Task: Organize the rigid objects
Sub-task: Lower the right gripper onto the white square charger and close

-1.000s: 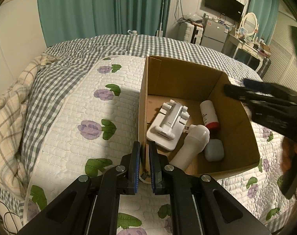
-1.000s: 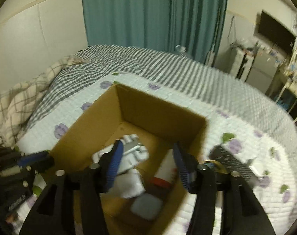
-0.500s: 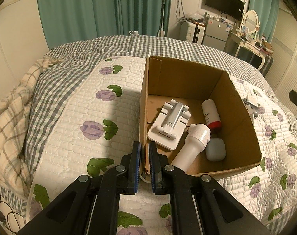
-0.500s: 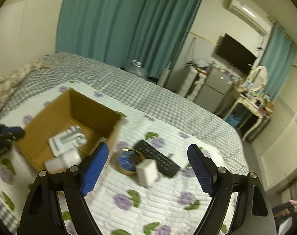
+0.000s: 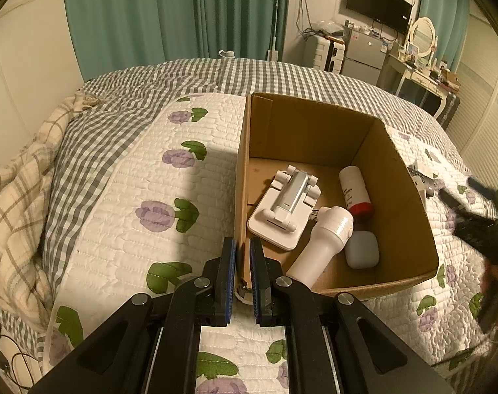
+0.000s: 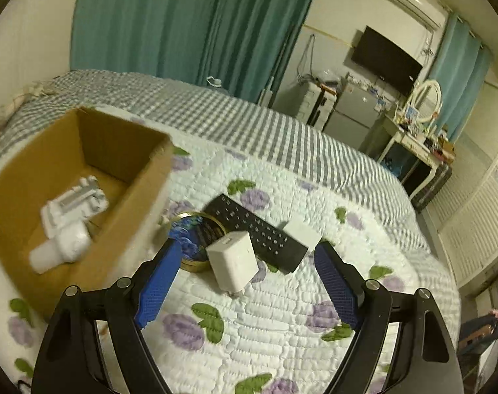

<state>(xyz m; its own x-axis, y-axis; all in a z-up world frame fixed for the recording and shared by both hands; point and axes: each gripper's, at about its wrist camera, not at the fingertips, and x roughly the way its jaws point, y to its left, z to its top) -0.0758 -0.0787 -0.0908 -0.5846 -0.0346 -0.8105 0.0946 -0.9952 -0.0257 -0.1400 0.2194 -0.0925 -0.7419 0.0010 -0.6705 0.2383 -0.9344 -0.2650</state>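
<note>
Left tongs point(image 5: 241, 272) clamped on near corner wall of cardboard box point(image 5: 403, 177), which sits on the quilted bed point(image 5: 134, 177). Right tongs point(image 6: 245, 282) spread wide, holding nothing, above white charger block point(image 6: 233, 265); charger prongs point toward camera. Black remote point(image 6: 254, 229), long axis diagonal, touches round tin point(image 6: 196, 239). Key legends unreadable. Box contents blurred in the right view.
</note>
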